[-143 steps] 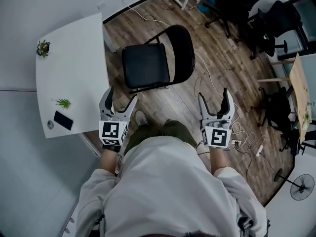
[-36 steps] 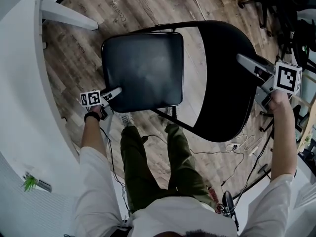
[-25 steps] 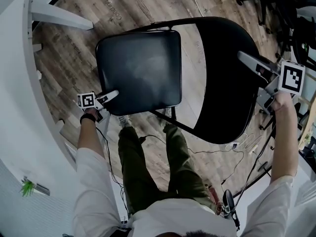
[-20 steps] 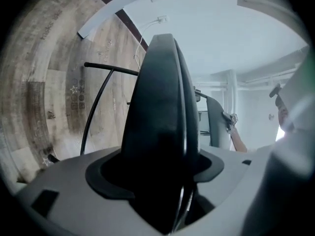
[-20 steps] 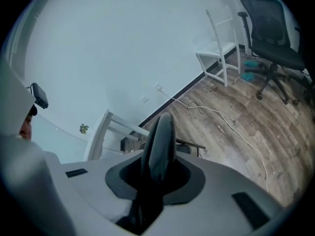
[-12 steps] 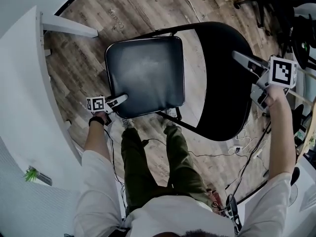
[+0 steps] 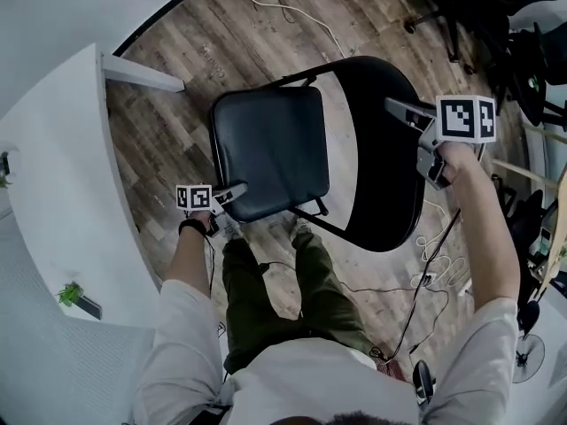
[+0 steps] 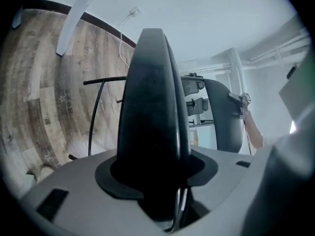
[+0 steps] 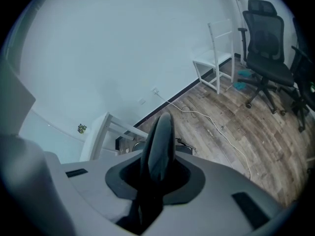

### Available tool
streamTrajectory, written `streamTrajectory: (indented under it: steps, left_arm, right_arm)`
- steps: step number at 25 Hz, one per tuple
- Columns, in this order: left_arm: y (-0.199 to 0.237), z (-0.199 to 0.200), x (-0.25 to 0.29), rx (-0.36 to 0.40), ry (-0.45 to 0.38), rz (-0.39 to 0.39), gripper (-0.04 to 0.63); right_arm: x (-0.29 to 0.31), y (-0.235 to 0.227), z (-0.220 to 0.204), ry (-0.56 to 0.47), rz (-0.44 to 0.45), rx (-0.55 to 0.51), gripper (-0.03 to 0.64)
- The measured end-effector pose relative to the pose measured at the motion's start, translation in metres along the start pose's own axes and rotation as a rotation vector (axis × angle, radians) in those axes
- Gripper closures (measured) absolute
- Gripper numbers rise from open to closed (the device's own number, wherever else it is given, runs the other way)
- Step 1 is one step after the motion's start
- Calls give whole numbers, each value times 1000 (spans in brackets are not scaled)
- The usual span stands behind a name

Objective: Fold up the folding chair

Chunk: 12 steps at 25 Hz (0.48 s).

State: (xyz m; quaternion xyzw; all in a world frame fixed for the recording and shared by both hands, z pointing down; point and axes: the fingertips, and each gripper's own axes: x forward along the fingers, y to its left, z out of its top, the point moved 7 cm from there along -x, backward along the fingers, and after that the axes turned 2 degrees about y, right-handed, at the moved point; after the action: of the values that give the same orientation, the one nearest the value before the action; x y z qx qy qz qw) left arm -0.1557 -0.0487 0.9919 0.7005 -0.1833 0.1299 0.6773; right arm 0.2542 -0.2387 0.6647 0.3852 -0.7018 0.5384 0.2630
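The black folding chair stands open on the wood floor, its seat (image 7: 266, 153) left of its backrest (image 7: 385, 162). My left gripper (image 7: 232, 190) is at the seat's front left corner. In the left gripper view the seat's thick edge (image 8: 152, 107) fills the gap between the jaws, which have just been closing on it, and the backrest (image 8: 224, 112) stands behind. My right gripper (image 7: 403, 112) is shut on the top edge of the backrest (image 9: 160, 141), seen edge-on between its jaws.
A white table (image 7: 53, 175) with a slanted leg (image 7: 142, 73) curves along the left. Black office chairs (image 7: 478, 7) stand at the upper right, and a white chair (image 9: 216, 58) stands by the wall. Cables (image 7: 434, 264) lie on the floor by the person's legs (image 7: 292, 273).
The left gripper has moved up and to the right with the seat's front corner. The right gripper has shifted left and up with the backrest. The seat looks narrower.
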Motion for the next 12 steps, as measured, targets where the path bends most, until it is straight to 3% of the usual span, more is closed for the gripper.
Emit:
streamTrajectory:
  steps: [4, 12]
  left_arm:
    - [-58, -8, 6, -1, 5, 79, 367]
    - [-108, -10, 23, 3, 2, 224, 365]
  right_arm:
    - [-34, 10, 7, 12, -18, -38, 534]
    - [-48, 32, 12, 23, -71, -48, 531]
